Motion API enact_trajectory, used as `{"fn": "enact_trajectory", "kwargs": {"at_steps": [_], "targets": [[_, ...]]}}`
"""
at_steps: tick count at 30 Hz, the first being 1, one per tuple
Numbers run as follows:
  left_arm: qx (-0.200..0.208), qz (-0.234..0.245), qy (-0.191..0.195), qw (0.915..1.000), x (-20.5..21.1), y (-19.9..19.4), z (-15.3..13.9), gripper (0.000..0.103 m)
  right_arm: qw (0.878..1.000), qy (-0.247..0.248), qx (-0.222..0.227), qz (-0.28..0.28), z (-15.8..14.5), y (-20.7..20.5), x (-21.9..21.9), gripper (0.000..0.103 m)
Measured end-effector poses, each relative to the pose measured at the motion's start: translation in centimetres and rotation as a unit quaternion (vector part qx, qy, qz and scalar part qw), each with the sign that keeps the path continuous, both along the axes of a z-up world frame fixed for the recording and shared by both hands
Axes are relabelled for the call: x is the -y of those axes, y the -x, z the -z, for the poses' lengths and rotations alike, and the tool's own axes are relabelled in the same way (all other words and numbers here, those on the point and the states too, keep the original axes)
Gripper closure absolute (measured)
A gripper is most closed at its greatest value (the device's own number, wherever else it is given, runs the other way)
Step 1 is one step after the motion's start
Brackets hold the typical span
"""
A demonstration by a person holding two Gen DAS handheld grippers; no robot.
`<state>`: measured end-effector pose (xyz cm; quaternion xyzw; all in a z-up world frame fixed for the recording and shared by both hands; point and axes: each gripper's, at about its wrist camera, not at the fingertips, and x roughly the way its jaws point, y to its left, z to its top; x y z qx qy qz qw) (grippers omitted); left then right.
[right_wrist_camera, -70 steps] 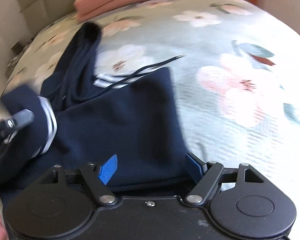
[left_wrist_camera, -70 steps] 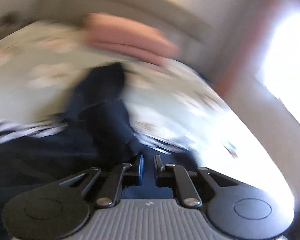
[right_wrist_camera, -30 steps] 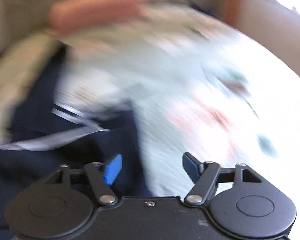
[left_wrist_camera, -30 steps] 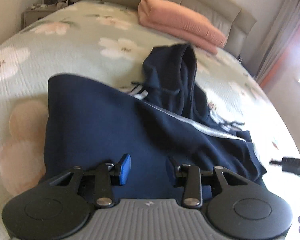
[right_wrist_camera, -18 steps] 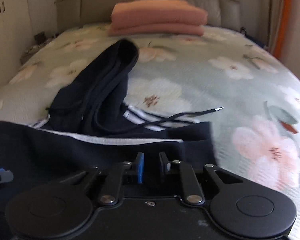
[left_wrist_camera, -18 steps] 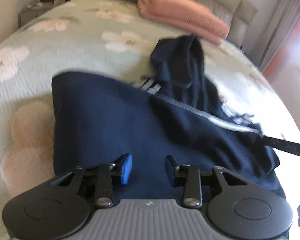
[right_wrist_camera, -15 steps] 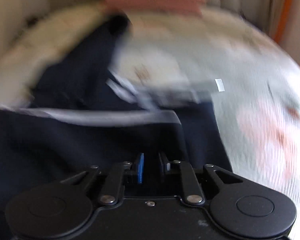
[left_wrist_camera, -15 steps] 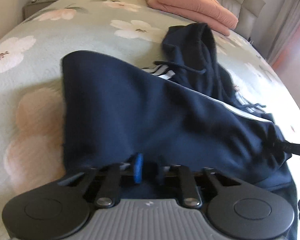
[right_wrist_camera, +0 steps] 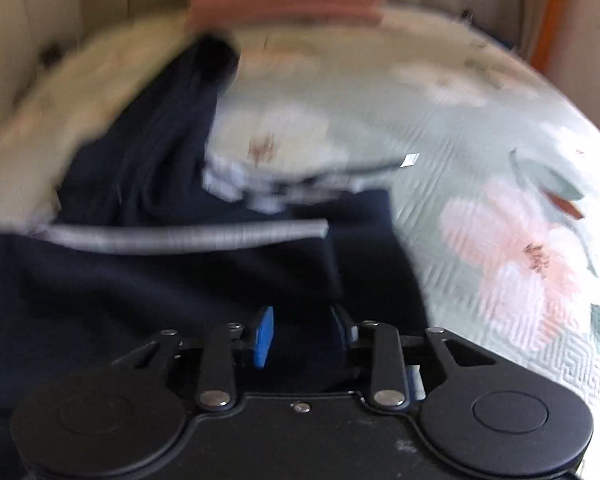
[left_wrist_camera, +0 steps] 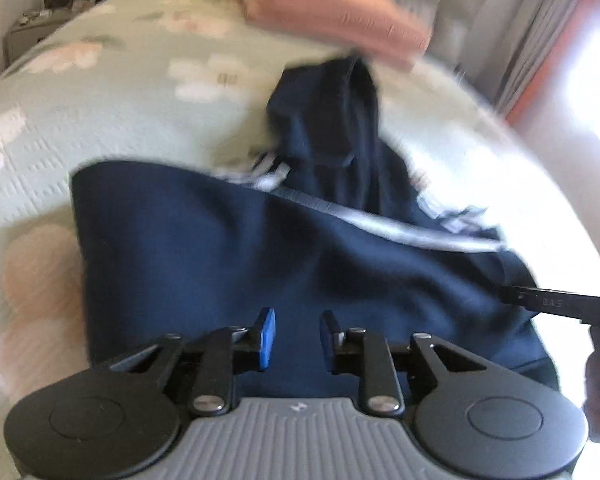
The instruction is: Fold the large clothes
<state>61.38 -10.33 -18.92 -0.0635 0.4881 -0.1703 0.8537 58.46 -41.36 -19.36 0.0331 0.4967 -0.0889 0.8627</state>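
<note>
A navy hoodie (left_wrist_camera: 228,248) with white stripes lies partly folded on the bed, its hood (left_wrist_camera: 332,104) pointing at the headboard. My left gripper (left_wrist_camera: 298,332) hovers over the hoodie's near edge. Its jaws are opening; dark cloth shows in the gap, but the pads do not press on it. My right gripper (right_wrist_camera: 303,334) is over the hoodie (right_wrist_camera: 160,280) near its right edge, jaws also opening, pads clear of the cloth. One of its fingers (left_wrist_camera: 540,302) reaches in at the right of the left wrist view. Both views are blurred.
The bed (right_wrist_camera: 480,160) has a pale green cover with pink and white flowers. A folded pink blanket (left_wrist_camera: 332,12) lies by the headboard. A nightstand (left_wrist_camera: 28,36) stands at the far left, and curtains (left_wrist_camera: 540,40) with a bright window at the right.
Half a second ago both grippers were shut on the hoodie's near edge; now both have let go and their jaws stand apart. Both hands have shifted a little over the cloth.
</note>
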Motion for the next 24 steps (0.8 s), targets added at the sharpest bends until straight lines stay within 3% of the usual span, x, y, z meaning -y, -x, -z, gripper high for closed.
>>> {"fn": "enact_trajectory", "kwargs": {"at_steps": [1,3,7,10,13,19,20,21,24], "targets": [[-0.017,-0.006,-0.031,0.9994,0.4,-0.5,0.9,0.085,1.0,-0.001,-0.03,0.001,0.9,-0.9,0.0,0.066],[-0.002,0.001,-0.039,0.9992,0.5,-0.4,0.7,0.086,1.0,-0.026,-0.015,0.003,-0.2,-1.6,0.6,0.066],[0.025,0.006,0.036,0.999,0.3,-0.3,-0.9,0.079,0.995,-0.039,0.082,-0.044,-4.3,-5.4,0.6,0.063],[0.049,0.013,0.034,0.9981,1.5,-1.6,-1.3,0.079,0.986,-0.081,0.136,-0.06,-5.2,-11.6,0.6,0.061],[0.069,0.03,0.006,0.9972,3.3,-3.4,-1.4,0.078,0.976,-0.106,0.181,-0.049,-4.8,-17.2,0.7,0.05],[0.082,0.049,-0.015,0.9953,3.4,-5.5,-0.9,0.069,0.974,-0.131,0.185,-0.003,-2.0,-27.0,1.4,0.049],[0.082,0.045,-0.018,0.9954,3.0,-5.6,-0.7,0.067,0.973,-0.141,0.182,0.0,-1.6,-28.2,1.5,0.041],[0.084,0.042,-0.027,0.9952,2.7,-5.6,-0.6,0.067,0.973,-0.151,0.176,-0.001,-1.0,-29.3,1.8,0.026],[0.081,0.026,-0.025,0.9961,1.5,-5.7,-0.4,0.067,0.974,-0.158,0.163,0.003,0.7,-32.0,1.9,0.024]]}}
